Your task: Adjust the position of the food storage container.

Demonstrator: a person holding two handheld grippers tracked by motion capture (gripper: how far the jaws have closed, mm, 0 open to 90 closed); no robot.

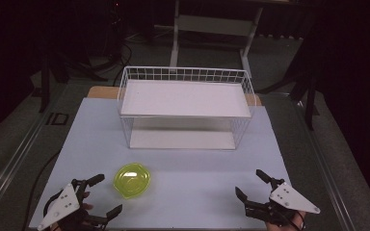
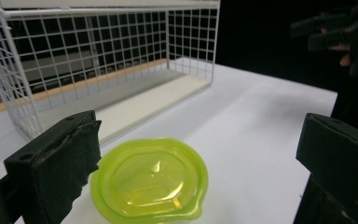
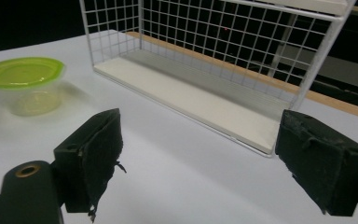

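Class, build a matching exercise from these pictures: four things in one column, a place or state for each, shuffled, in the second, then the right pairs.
Things:
1. green-lidded container
2. wire rack
3. left gripper
4. right gripper

Places or states:
A. open, at the table's near right corner
B. white, two shelves, at the table's far side
C. open, just left of the container
D. on the table in front of the rack

Pairs: 1-D, 2-B, 3-C, 4-A

A small clear plastic tub with a lime-green lid [image 1: 132, 179] stands upright on the white table, closed, near its front left.
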